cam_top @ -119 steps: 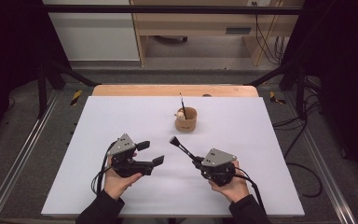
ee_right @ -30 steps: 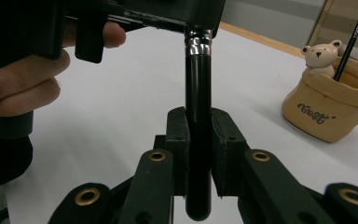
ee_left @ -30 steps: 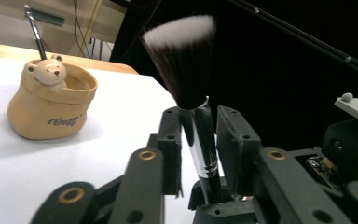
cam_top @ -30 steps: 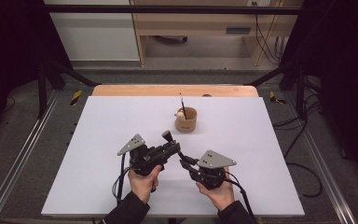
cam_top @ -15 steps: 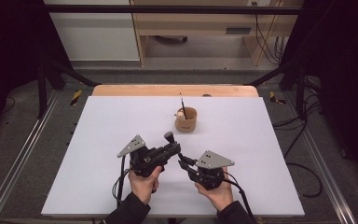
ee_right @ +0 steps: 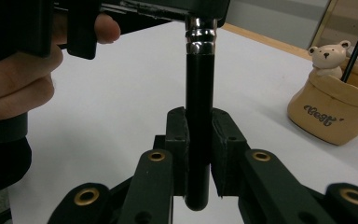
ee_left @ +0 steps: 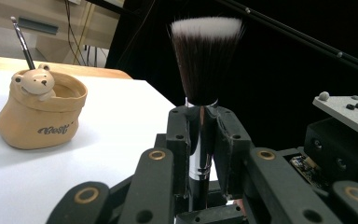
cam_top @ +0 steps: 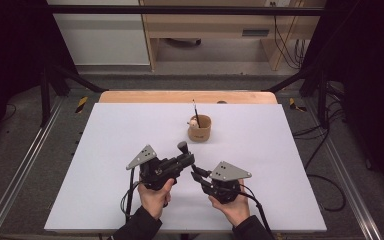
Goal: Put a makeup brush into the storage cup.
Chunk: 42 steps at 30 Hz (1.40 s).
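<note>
Two handheld black grippers, dark sleeves at the table's near edge

Matte black left gripper (cam_top: pixel 185 161) and right gripper (cam_top: pixel 196 174), each topped by a grey three-cornered plate; brass-ringed pivots along linked black jaw arms, small dark screws on the plate, black cables trailing back past dark long sleeves.

White table top (cam_top: pixel 105 165) on a wooden board (cam_top: pixel 185 96), lit evenly from above; grey floor (cam_top: pixel 25 150) around it with metal rails (cam_top: pixel 17 175) along both sides. Behind: light wooden furniture (cam_top: pixel 215 30), white panel (cam_top: pixel 100 37), hanging cables (cam_top: pixel 285 35). Dark surrounds left and right.
</note>
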Tool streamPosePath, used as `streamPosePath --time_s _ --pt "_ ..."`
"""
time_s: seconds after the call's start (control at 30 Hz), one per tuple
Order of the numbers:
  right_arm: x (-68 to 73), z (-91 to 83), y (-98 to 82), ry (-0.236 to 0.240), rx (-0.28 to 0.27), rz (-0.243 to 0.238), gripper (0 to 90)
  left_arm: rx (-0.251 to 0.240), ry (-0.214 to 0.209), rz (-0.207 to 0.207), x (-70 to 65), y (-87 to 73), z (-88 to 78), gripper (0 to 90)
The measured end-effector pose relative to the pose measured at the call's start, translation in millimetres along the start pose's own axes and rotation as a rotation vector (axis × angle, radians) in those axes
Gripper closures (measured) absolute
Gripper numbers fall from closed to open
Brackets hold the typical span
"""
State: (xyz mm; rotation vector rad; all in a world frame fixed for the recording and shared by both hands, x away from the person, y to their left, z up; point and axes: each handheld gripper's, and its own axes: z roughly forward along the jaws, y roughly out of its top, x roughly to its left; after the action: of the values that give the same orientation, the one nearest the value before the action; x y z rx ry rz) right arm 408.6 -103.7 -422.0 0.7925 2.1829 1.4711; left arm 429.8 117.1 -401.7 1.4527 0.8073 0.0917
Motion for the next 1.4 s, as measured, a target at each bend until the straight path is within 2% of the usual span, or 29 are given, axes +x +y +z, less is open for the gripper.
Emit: streamPosePath --time_s 0.07,0.13,0.23,0.37,0.47,0.73,1.03,1.4 --pt "-0.1 -0.3 0.3 0.004 -0.003 0.002 76.3 0.002 0.006 0.013 -1.1 0.6 0.0 77.2" --pt "0.1 -0.2 1.0 0.003 -0.008 0.011 64.7 0.006 0.013 0.028 -2.2 1.0 -0.3 77.2" --pt "0.4 -0.6 2.6 -0.007 -0.016 0.015 52.2 0.016 0.025 0.044 -3.3 0.9 -0.4 77.2" --pt "0.4 -1.8 5.1 -0.010 -0.016 0.038 47.8 0.033 0.033 0.066 -5.3 -0.7 1.1 77.2" --pt "-0.4 -3.0 6.2 -0.015 -0.020 0.044 50.6 0.047 0.035 0.078 -7.4 -2.4 3.2 77.2" --pt "-1.6 -5.6 7.4 -0.009 -0.021 0.050 65.3 0.078 0.041 0.114 -12.2 -5.6 8.1 77.2" --pt "-2.6 -7.0 7.8 0.003 -0.025 0.068 78.0 0.095 0.041 0.135 -15.5 -7.2 10.7 77.2" --pt "-3.0 -8.0 8.3 0.010 -0.030 0.066 79.3 0.102 0.046 0.165 -17.4 -4.4 11.8 76.2"
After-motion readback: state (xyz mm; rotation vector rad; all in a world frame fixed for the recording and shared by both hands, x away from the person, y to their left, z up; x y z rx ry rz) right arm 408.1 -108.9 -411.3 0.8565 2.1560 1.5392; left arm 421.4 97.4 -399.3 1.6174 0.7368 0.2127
